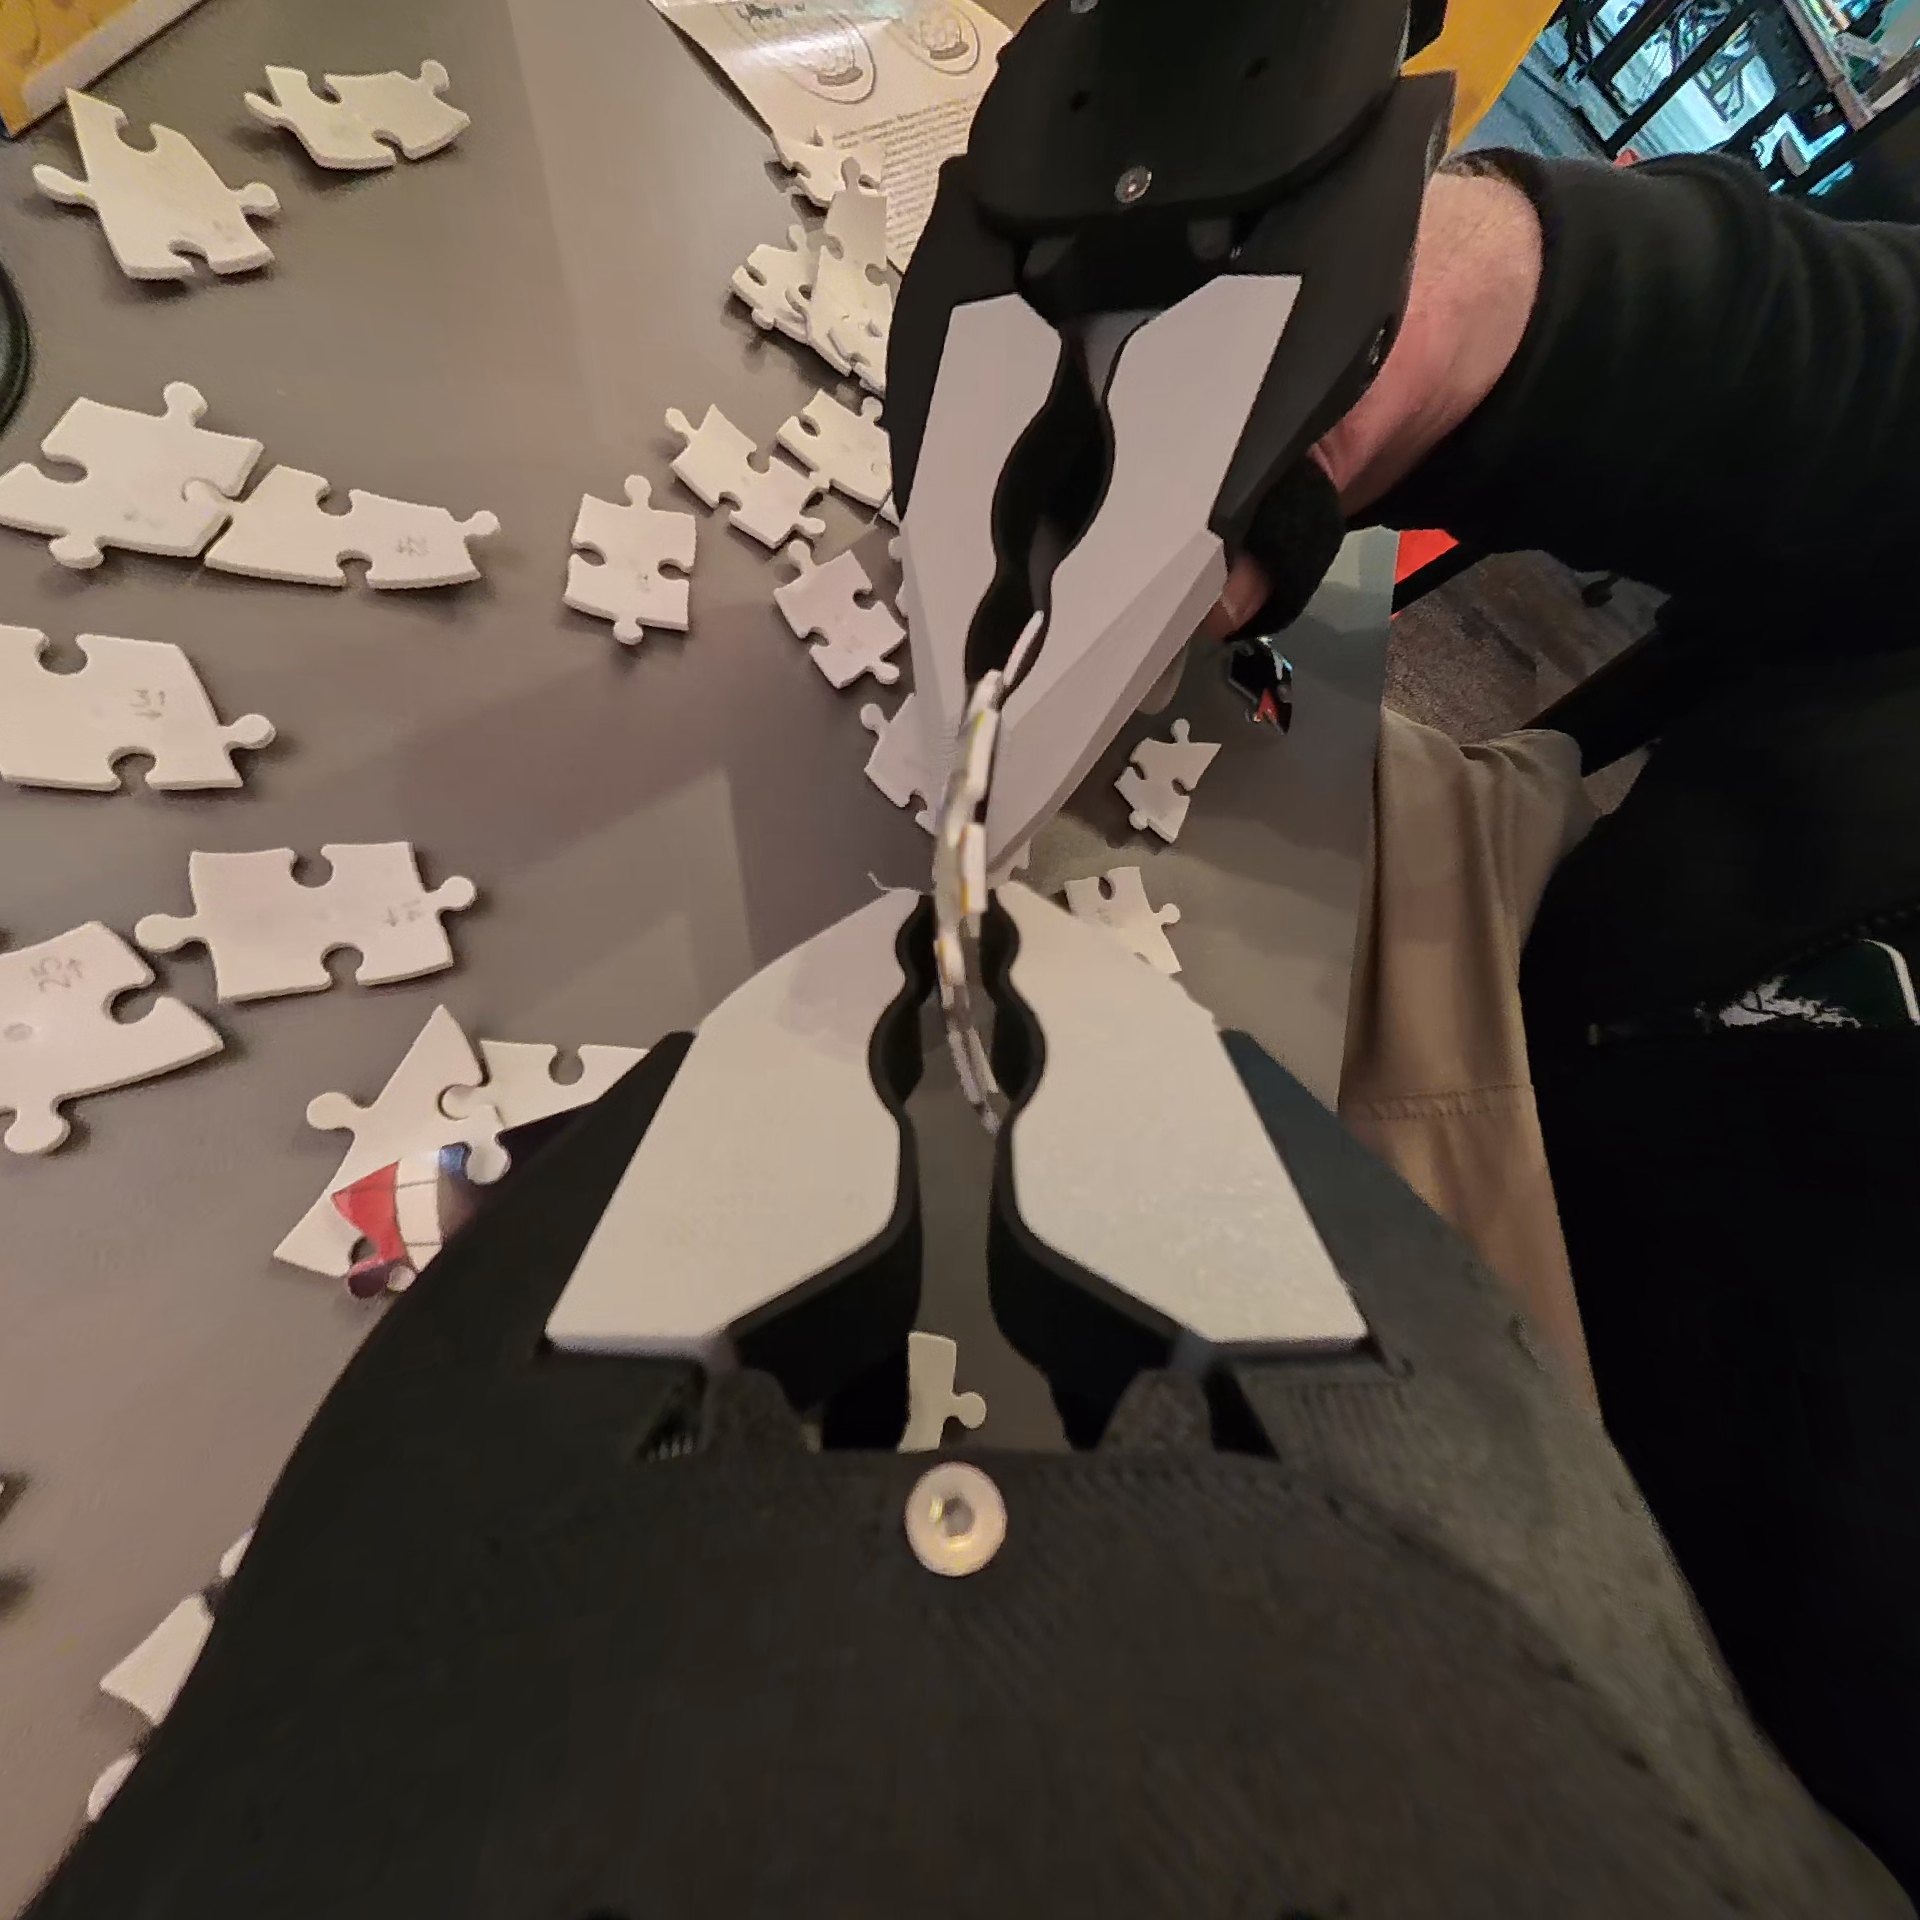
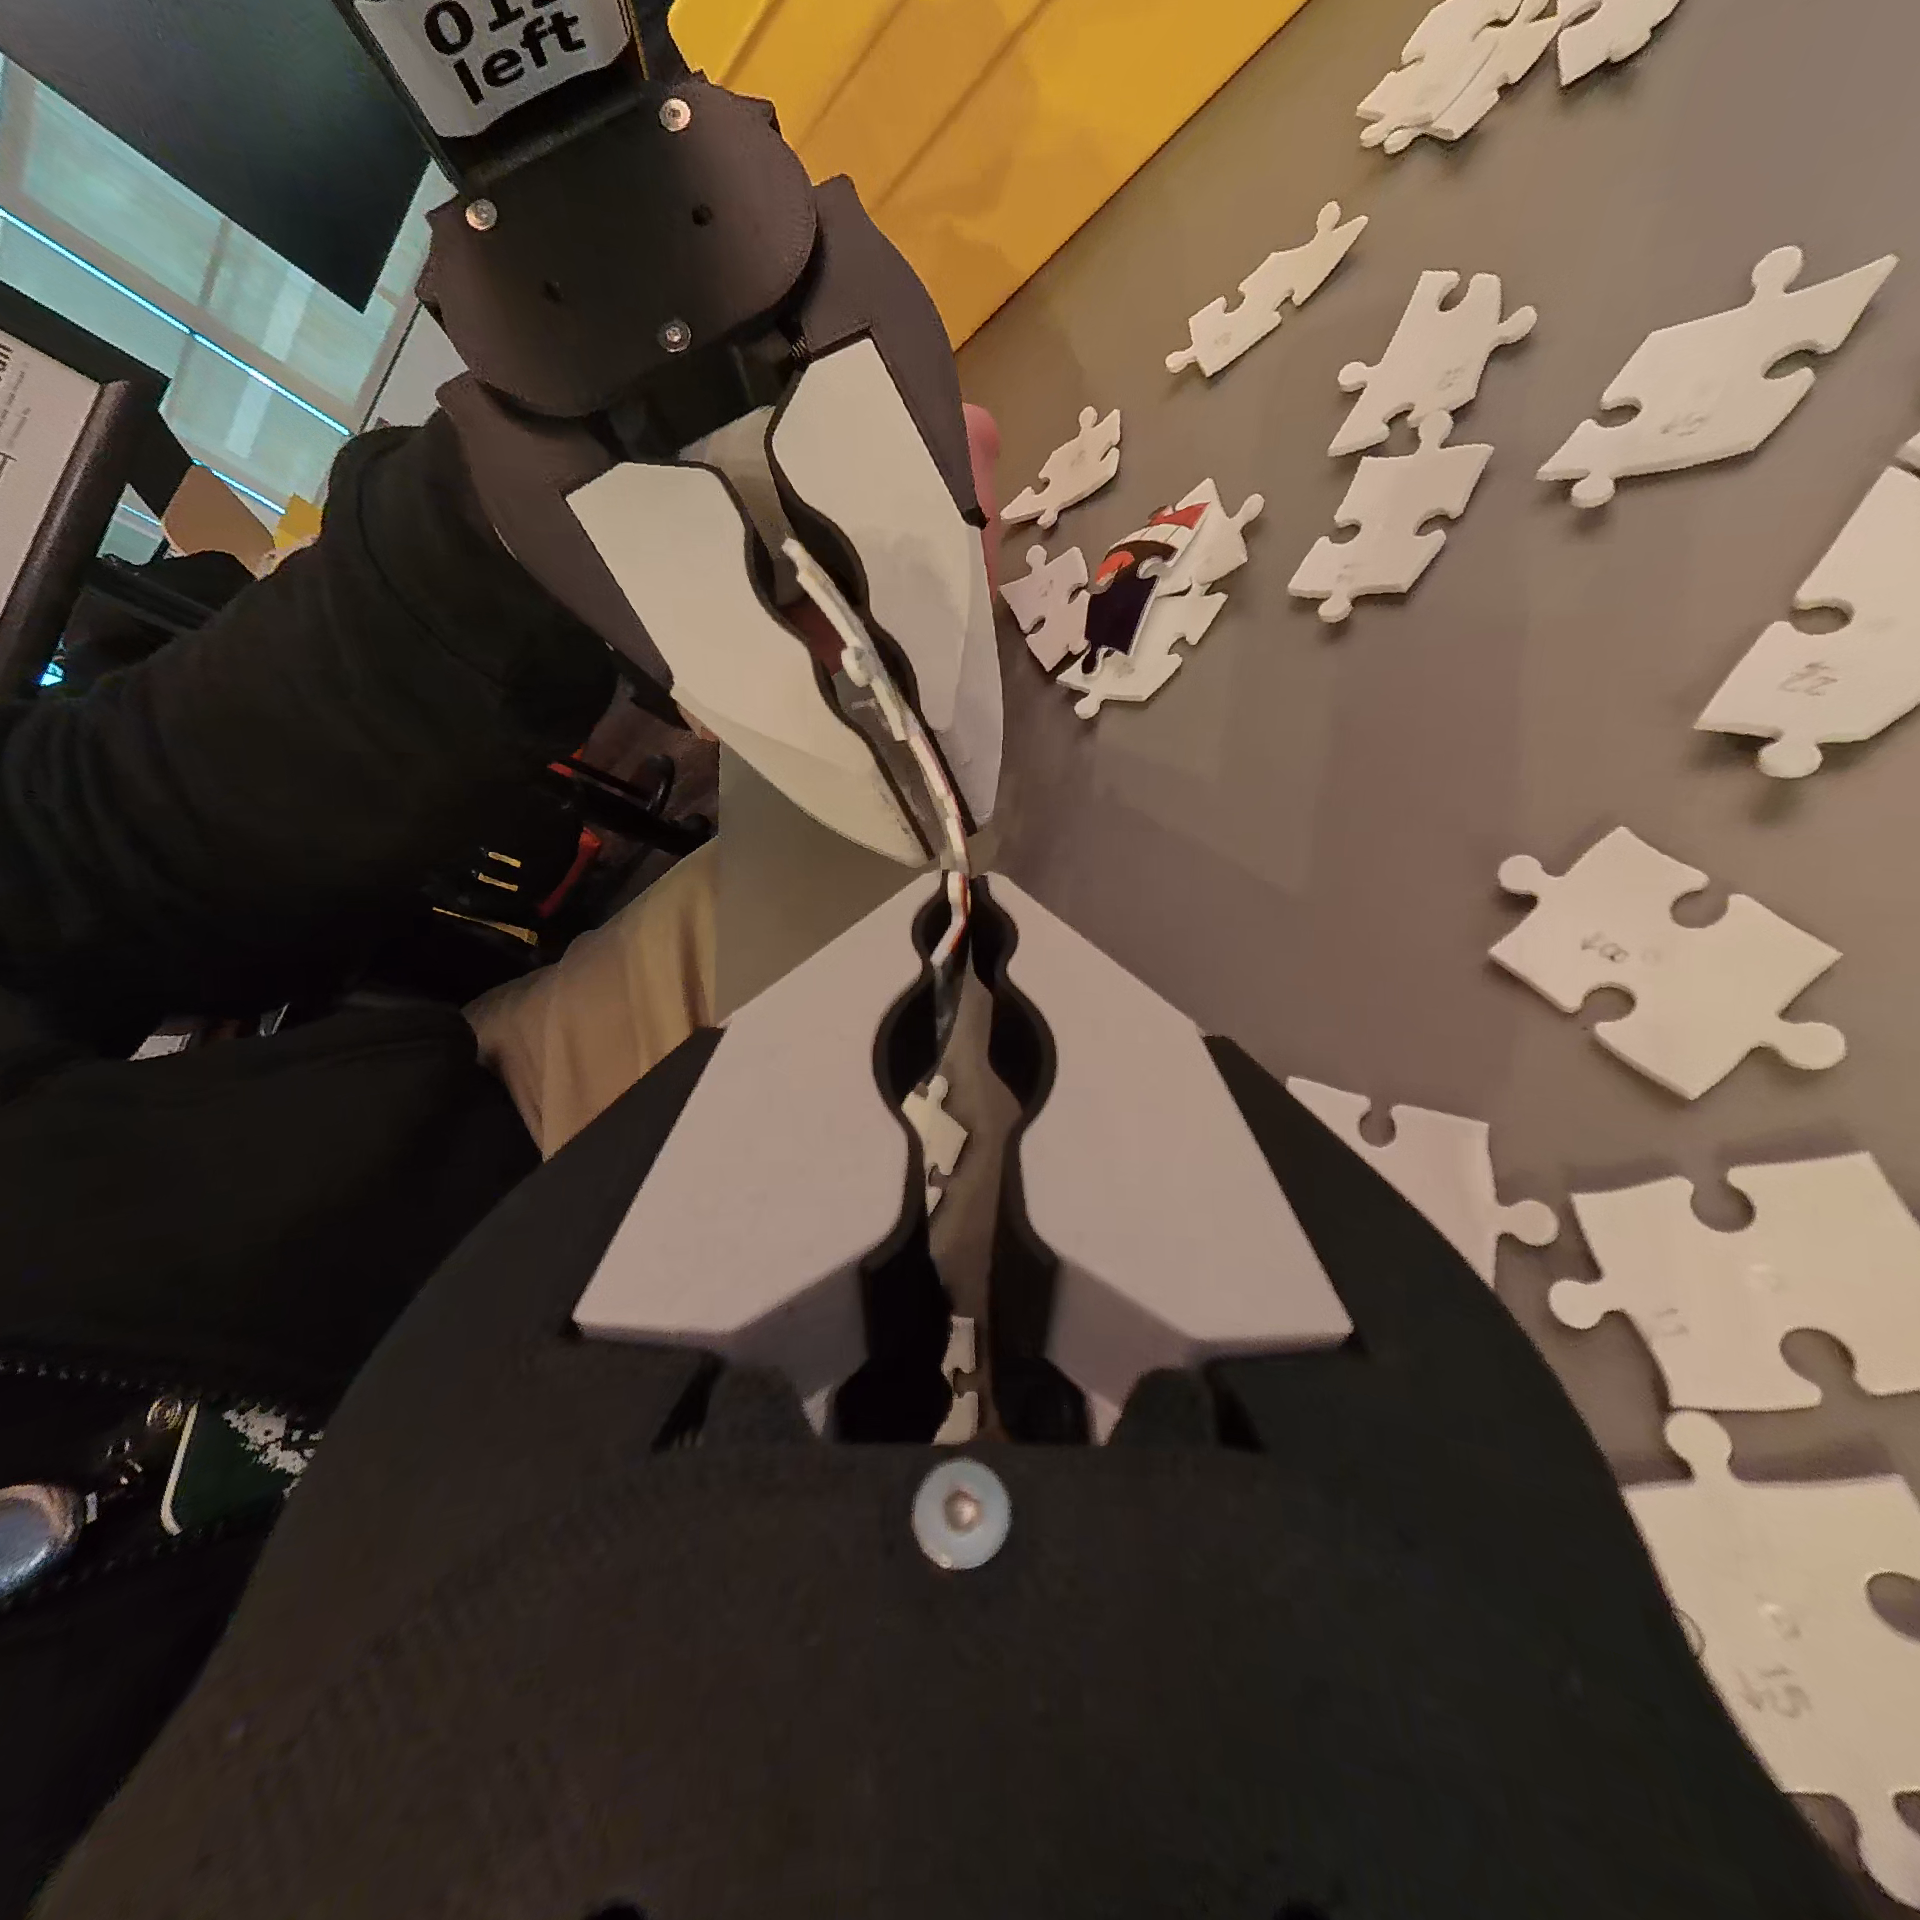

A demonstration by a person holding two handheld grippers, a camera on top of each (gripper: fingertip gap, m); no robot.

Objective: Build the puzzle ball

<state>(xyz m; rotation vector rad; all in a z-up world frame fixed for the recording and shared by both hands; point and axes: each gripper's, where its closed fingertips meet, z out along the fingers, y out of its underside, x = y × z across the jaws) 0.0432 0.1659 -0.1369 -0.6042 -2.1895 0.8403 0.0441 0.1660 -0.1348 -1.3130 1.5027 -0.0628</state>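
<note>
Tongs meet tip to tip above the grey table (image 1: 582, 343), and between them runs a curved strip of joined puzzle pieces (image 1: 961, 862), seen edge-on, so its printed face is hard to make out. From the left wrist view, the left tongs (image 1: 954, 914) are nearly closed, pinching the near end of that strip; the strip's lower part is lost in the dark gap between the fingers. Opposite, the right tongs (image 1: 982, 831) come down from above, clamped on the far end, a gloved hand (image 1: 1403, 343) behind them. Loose white pieces (image 1: 312, 914) lie face down to the left of the tongs, several cut off by the frame edge; one stack (image 1: 400, 1195) shows a bit of red and is half hidden under the tong body. Open grey surface lies straight ahead of the tips.

Over to the right wrist view: the right tongs (image 2: 961, 904) are narrow, gripping the strip (image 2: 951, 894), which bends away into the left tongs (image 2: 951, 831), also closed on it. A black sleeve (image 2: 260, 644) fills the left. To the right of the tips, bare table (image 2: 1299, 810), then scattered pieces (image 2: 1662, 966); a yellow box (image 2: 987, 125) sits beyond, cut off at the top.
</note>
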